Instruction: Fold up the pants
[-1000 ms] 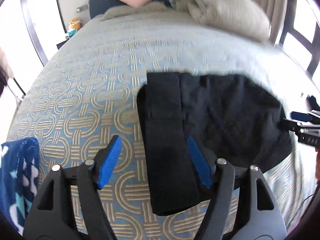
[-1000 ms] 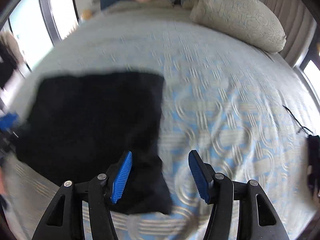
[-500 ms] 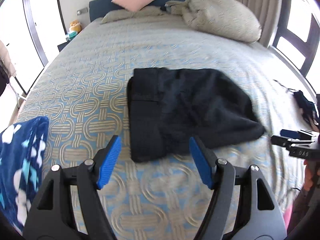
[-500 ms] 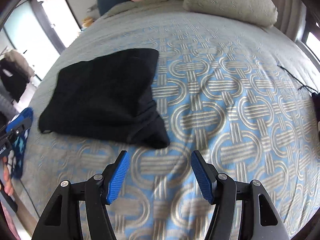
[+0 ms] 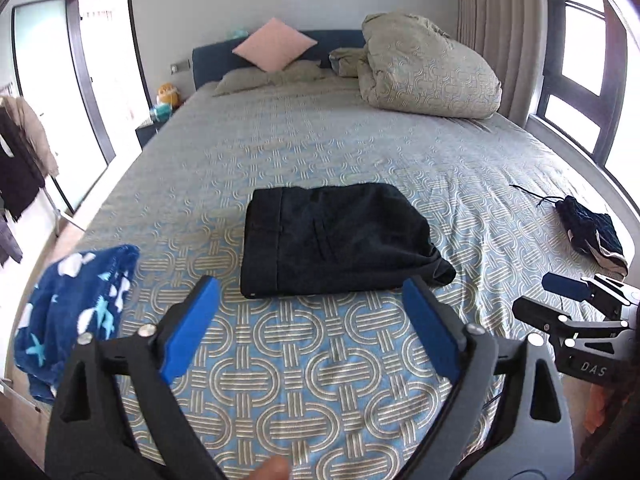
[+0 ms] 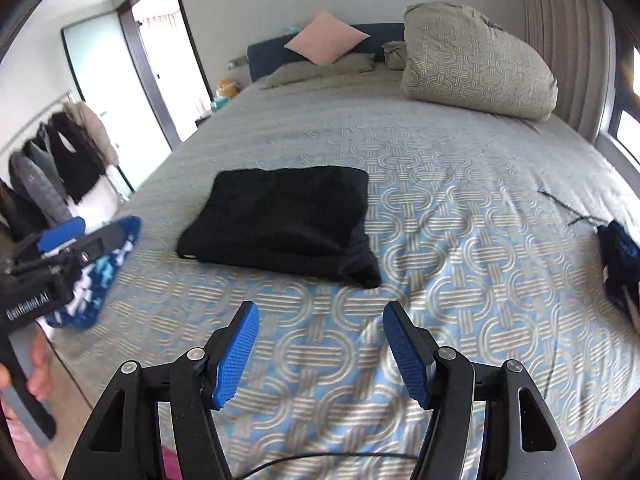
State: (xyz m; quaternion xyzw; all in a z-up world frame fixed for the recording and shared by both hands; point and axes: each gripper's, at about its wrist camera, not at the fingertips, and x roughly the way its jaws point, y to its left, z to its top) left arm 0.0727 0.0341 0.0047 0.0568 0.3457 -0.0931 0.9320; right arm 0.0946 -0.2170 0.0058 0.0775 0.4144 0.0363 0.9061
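The black pants [image 5: 336,240] lie folded into a compact rectangle on the patterned bedspread [image 5: 320,368], in the middle of the bed; they also show in the right wrist view [image 6: 284,220]. My left gripper [image 5: 310,320] is open and empty, held back from the pants near the bed's front edge. My right gripper [image 6: 320,348] is open and empty, also back from the pants. The right gripper shows at the right of the left wrist view [image 5: 576,304], and the left gripper shows at the left of the right wrist view [image 6: 52,248].
A blue fleece with white shapes [image 5: 72,312] hangs at the bed's left front edge. A dark folded garment with a cord [image 5: 592,232] lies at the right edge. A bundled duvet [image 5: 428,76] and a pink cushion [image 5: 274,44] sit at the head. Clothes hang on a rack [image 6: 60,160] at the left.
Both grippers have pulled back from the pants toward the bed's front edge and risen. The pants now lie free, folded, and farther from both grippers.
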